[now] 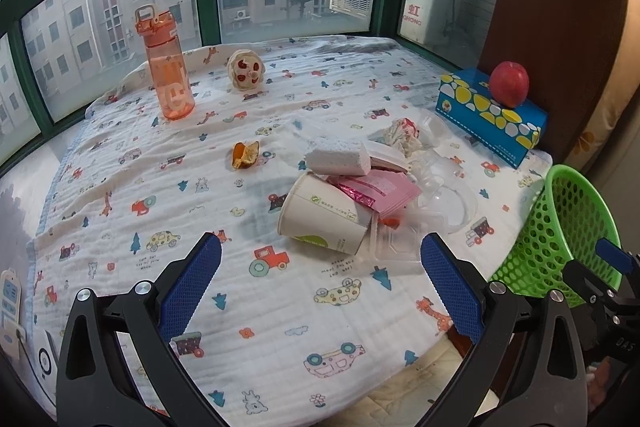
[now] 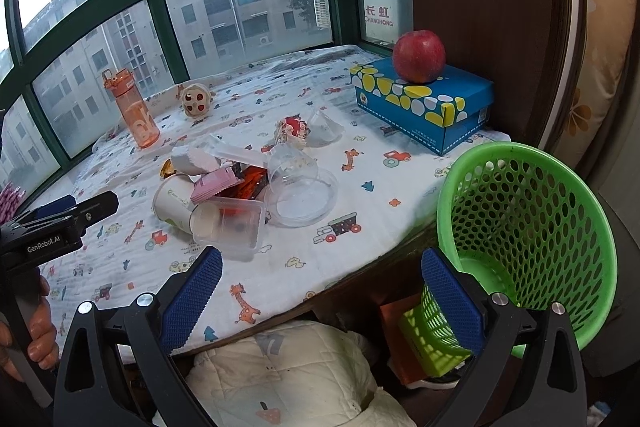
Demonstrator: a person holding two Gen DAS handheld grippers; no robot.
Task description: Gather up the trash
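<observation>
Hovering over the cloth-covered bench (image 1: 120, 211), left tongs (image 1: 320, 283) spread wide, nothing between the pads. Trash heap just ahead: paper cup (image 1: 324, 219) on its side, white foam block (image 1: 338, 157) and pink wrapper (image 1: 380, 189) on top, clear plastic lids (image 1: 448, 203) to the right. Orange peel (image 1: 245, 155) lies apart, ahead-left. Right tongs (image 2: 320, 287) also released, empty, at the bench edge; green basket (image 2: 532, 223) just to their right, tilted, beside the bench.
</observation>
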